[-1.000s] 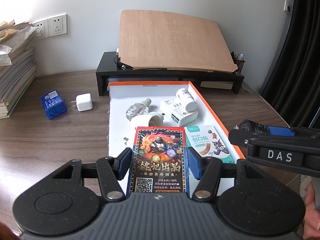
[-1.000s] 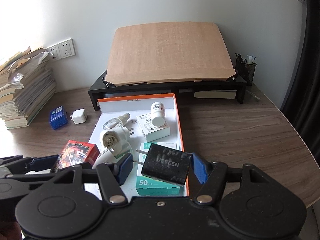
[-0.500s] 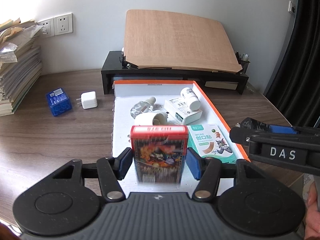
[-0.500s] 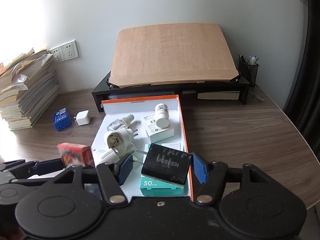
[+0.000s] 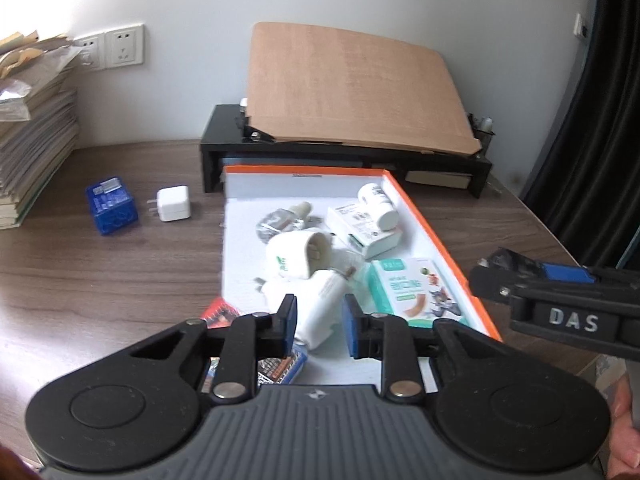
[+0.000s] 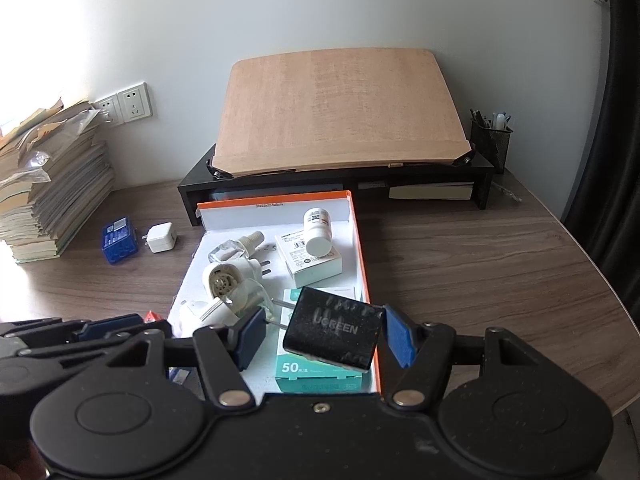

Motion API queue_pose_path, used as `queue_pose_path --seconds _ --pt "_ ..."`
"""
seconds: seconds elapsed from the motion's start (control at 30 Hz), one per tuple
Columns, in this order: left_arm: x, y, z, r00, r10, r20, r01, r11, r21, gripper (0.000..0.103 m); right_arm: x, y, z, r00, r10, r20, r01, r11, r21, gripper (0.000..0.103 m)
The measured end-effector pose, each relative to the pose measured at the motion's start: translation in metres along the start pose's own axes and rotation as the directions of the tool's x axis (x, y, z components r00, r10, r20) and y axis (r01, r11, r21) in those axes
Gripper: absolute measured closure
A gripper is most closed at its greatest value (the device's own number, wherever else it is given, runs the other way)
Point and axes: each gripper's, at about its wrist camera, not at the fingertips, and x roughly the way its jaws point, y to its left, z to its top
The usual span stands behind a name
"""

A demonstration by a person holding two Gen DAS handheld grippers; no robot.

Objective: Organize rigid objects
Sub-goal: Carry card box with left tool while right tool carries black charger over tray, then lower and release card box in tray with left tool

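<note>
My left tongs (image 5: 318, 326) have just closed empty; the red card box (image 5: 256, 348) lies below them by the orange tray's (image 5: 436, 240) near-left corner. Right tongs (image 6: 320, 340) clamp the black charger (image 6: 334, 330) over the tray

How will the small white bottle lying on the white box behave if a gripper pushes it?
The white bottle is round and lies on its side on the white box, so it will probably roll off. Its plastic looks smooth, so pads may slip. It is small, so likely light.
</note>
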Motion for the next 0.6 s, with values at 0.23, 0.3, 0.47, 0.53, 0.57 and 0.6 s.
queue_pose_path --seconds 0.23,0.3,0.47,0.53,0.57,0.6 --pt "-0.005 0.051 -0.014 0.992 0.116 -0.041 -0.120 0.984 -0.128 0.031 -0.002 0.002 -0.003 1.000 0.009 0.002 -0.009 1.000 -0.001 0.026" --pt "0.001 0.064 -0.020 0.992 0.101 -0.082 -0.115 0.975 -0.188 0.030 0.002 0.002 -0.005 1.000 0.011 -0.008 -0.011 1.000 0.005 0.026" --pt "0.017 0.060 -0.021 0.993 0.058 -0.105 -0.071 0.990 -0.124 0.001 0.009 0.008 -0.008 0.999 0.026 -0.031 -0.026 1.000 -0.003 0.026" --pt "0.028 0.056 -0.018 0.990 0.022 -0.140 -0.031 0.998 -0.062 0.000 0.011 0.010 -0.008 0.999 0.028 -0.039 -0.028 1.000 -0.006 0.026" --pt "0.033 0.051 -0.017 0.990 0.021 -0.138 -0.023 1.000 -0.016 0.000 0.013 0.010 -0.009 0.999 0.029 -0.043 -0.029 1.000 -0.003 0.026" --pt "0.038 0.048 -0.018 0.990 0.024 -0.138 -0.018 0.999 0.044 0.000 0.014 0.009 -0.009 0.998 0.028 -0.047 -0.028 1.000 -0.001 0.026"
